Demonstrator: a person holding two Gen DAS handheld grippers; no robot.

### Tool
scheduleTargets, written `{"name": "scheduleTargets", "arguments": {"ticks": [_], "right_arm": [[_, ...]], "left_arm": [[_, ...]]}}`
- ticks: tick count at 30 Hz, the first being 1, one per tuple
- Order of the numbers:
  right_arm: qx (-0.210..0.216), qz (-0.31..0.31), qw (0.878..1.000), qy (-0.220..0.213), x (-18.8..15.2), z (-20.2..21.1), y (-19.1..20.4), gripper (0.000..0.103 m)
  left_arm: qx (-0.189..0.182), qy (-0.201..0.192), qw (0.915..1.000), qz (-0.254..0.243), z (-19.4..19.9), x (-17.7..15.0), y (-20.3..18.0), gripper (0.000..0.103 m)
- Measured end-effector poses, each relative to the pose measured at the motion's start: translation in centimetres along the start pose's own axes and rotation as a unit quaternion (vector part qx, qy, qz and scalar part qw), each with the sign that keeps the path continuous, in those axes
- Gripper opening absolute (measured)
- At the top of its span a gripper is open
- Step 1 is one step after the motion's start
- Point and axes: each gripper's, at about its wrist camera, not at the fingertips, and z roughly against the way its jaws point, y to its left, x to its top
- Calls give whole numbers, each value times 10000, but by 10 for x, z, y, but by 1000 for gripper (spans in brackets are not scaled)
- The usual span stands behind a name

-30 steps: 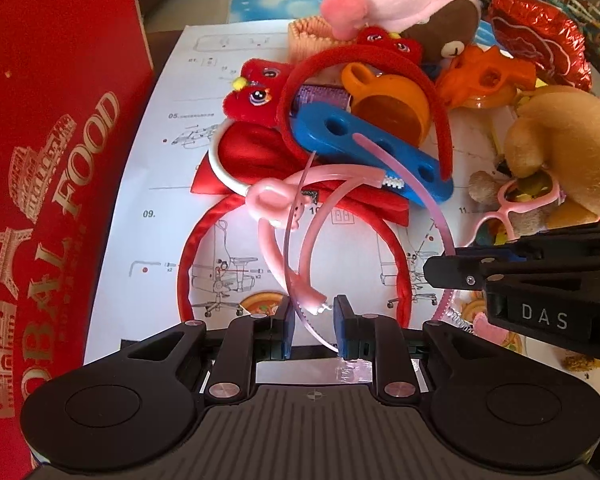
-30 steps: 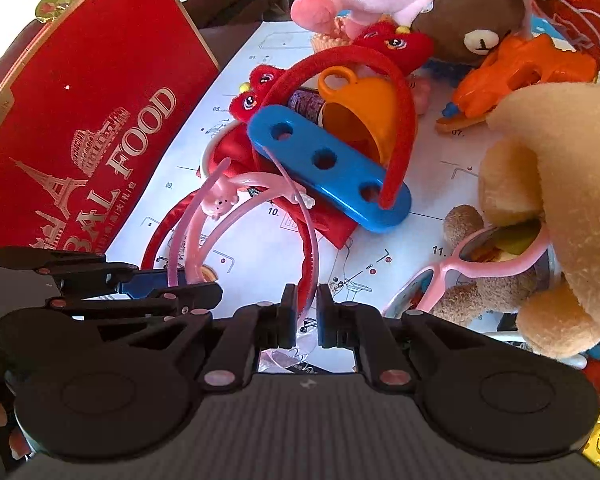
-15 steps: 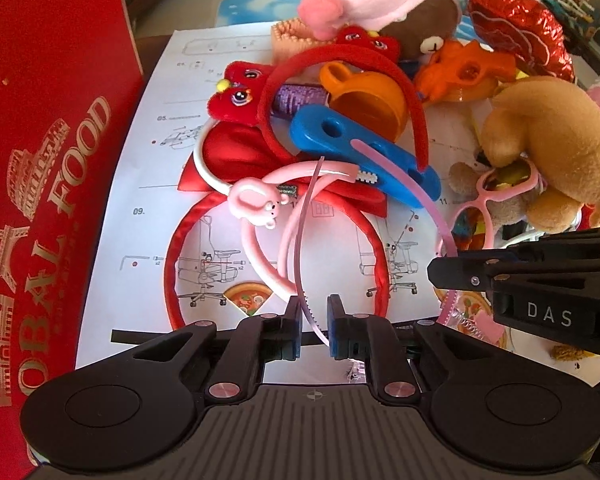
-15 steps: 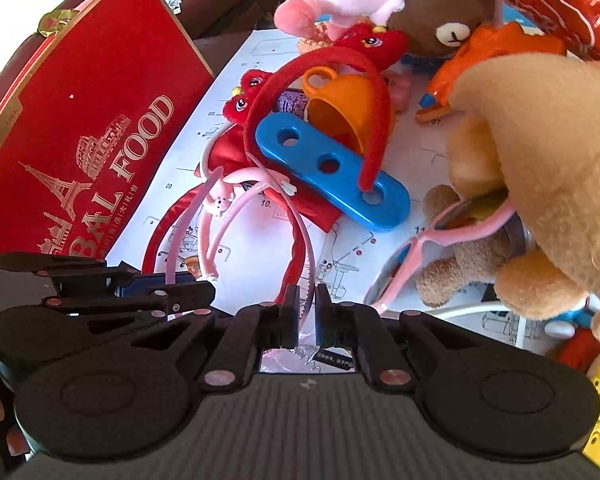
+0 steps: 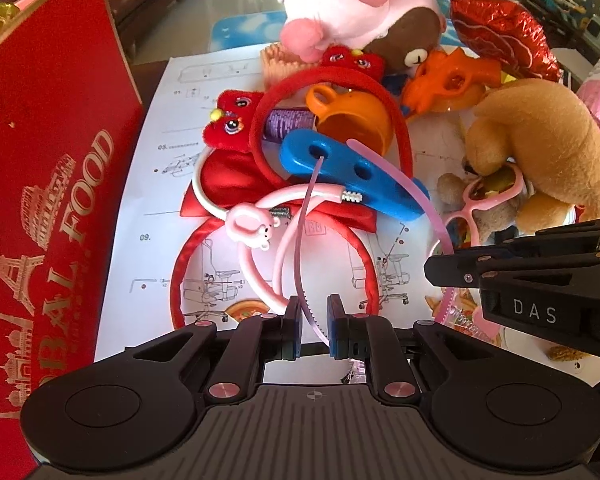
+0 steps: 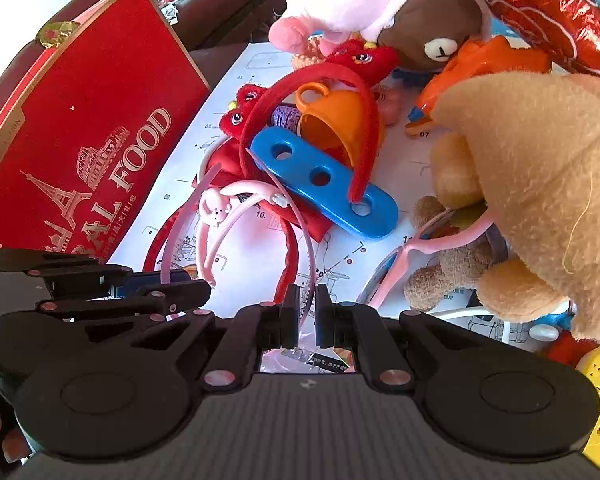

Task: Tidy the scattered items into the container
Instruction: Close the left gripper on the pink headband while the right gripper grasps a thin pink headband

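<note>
**Gripping 1 thin pink headband with both grippers**

Holding position over the pile. My left gripper [image 5: 314,322] has just been closing; its jaws now stand nearly shut, with 1 end of the thin pink headband [image 5: 302,240] between the blue pads. The band touches the right pad; contact with the left pad I cannot confirm. My right gripper [image 6: 308,308] is likewise almost closed, with the other end of the same band between its pads.

The band arches up from both grippers over the blue 3-hole bar [image 5: 352,176]. Beneath it lie the pink bunny headband [image 5: 256,228] and the red satin headband [image 5: 180,276] with its bow, all on a white instruction sheet [image 5: 168,184].

Container: the red box [image 5: 48,200], lettered FOOD in gold, stands at the left edge of the sheet, just beside the headbands.

Further back: orange cup [image 5: 348,120], red fuzzy headband [image 5: 340,80], orange toy gun [image 5: 452,80], tan plush [image 5: 540,144], pink glasses [image 5: 488,200].
</note>
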Motion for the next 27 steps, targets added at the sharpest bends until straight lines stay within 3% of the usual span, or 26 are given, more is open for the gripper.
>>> {"name": "scheduleTargets", "arguments": {"ticks": [15,24,27], "right_arm": [[-77,111,9990,-425,16,23,3,8],[-161,70,9989,-435,15,23,-2,7],[-155,73,9990,-419,15,21,-3,7]], "left_arm": [[-89,-250,9996,-65,18,13,-1,8],[-135,-302,9994,-105,19,15,-5,7],[-211,-215,9995,-18,12,12,-2,3]]}}
